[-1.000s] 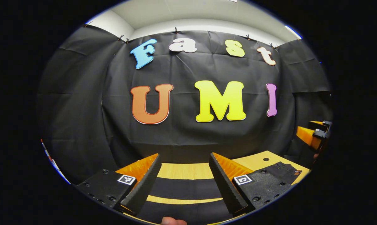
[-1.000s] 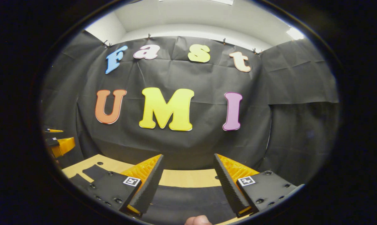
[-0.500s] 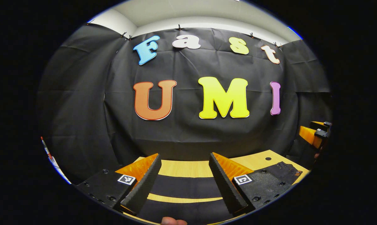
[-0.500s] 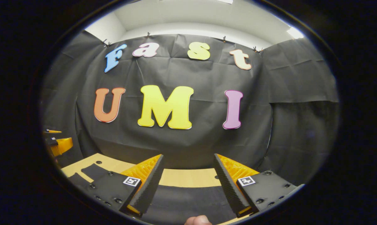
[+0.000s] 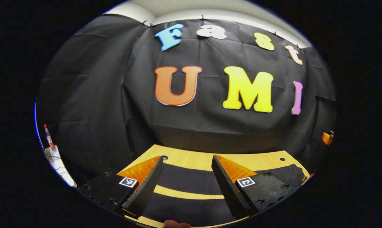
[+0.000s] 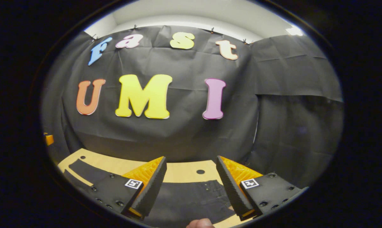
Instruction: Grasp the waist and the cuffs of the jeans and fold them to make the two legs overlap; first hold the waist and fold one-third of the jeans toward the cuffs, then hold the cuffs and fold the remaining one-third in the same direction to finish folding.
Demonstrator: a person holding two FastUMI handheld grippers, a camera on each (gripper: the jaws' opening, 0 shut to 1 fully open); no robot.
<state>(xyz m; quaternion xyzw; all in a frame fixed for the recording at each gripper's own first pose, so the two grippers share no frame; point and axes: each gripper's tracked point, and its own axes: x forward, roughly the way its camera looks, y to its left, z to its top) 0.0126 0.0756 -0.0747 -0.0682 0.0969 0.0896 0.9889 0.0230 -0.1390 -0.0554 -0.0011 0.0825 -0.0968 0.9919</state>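
Observation:
Black jeans [image 5: 184, 179] lie flat on a yellow wooden table [image 5: 241, 160]. In the left gripper view the two legs run side by side with a strip of table between them, and the waist end [image 5: 289, 174] lies to the right. My left gripper [image 5: 187, 158] hovers open above the legs, holding nothing. In the right gripper view the waist part of the jeans [image 6: 191, 196] lies below my open right gripper [image 6: 191, 158], and the legs [image 6: 83, 166] stretch off to the left. Neither gripper touches the cloth.
The table [image 6: 181, 171] ends at the black cloth wall close behind it. Small round holes [image 6: 200, 171] mark its top. A red-capped object [image 5: 48, 136] stands at the far left. The other gripper [image 5: 327, 137] peeks in at the right edge. A thumb [image 6: 200, 223] shows at the bottom.
Both views have tipped downward and swung outward, the left one leftward and the right one rightward. More table and jeans show. Each other gripper has slid toward the view's edge. Both stay open.

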